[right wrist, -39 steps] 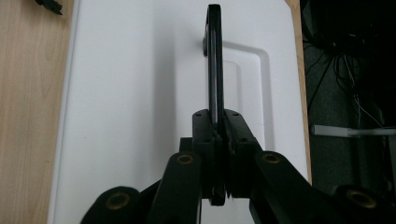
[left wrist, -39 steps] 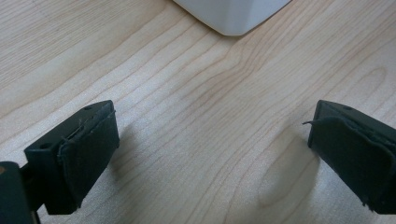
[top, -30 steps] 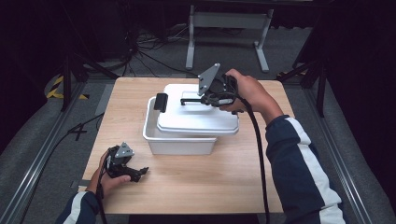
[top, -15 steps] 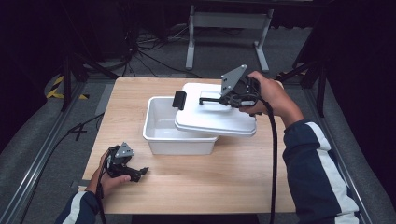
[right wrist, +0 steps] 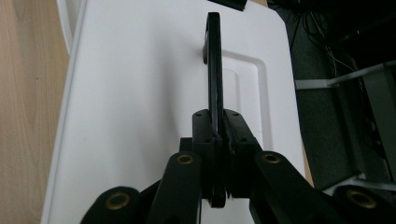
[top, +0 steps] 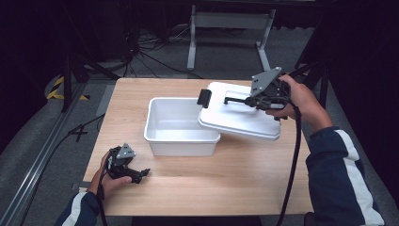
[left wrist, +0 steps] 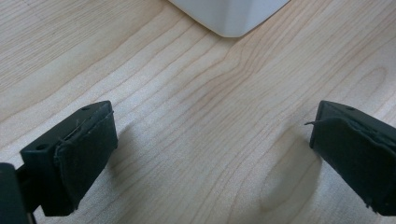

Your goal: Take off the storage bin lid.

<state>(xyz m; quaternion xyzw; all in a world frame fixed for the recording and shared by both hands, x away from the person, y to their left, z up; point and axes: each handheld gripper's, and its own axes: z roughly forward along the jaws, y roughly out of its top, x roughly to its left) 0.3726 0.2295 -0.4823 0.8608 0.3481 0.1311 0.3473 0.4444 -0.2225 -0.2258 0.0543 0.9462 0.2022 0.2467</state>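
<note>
Lid [top: 240, 117] handle [right wrist: 214, 70] lengthwise along right gripper [right wrist: 215, 135]

Lab or studio: black backdrop, floor cables [top: 155, 52], metal stand [top: 230, 23], rail [top: 37, 160].

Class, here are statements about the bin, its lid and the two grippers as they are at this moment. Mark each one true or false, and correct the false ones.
1. The right gripper is shut on the lid's black handle. True.
2. The lid fully covers the bin. False: it is held off to the right, only its left edge over the bin, which is mostly uncovered.
3. The left gripper is open with nothing between its jaws. True.
4. The left gripper rests on the lid. False: it is down at the near left of the table, apart from the lid.
5. The bin looks empty. True.
</note>
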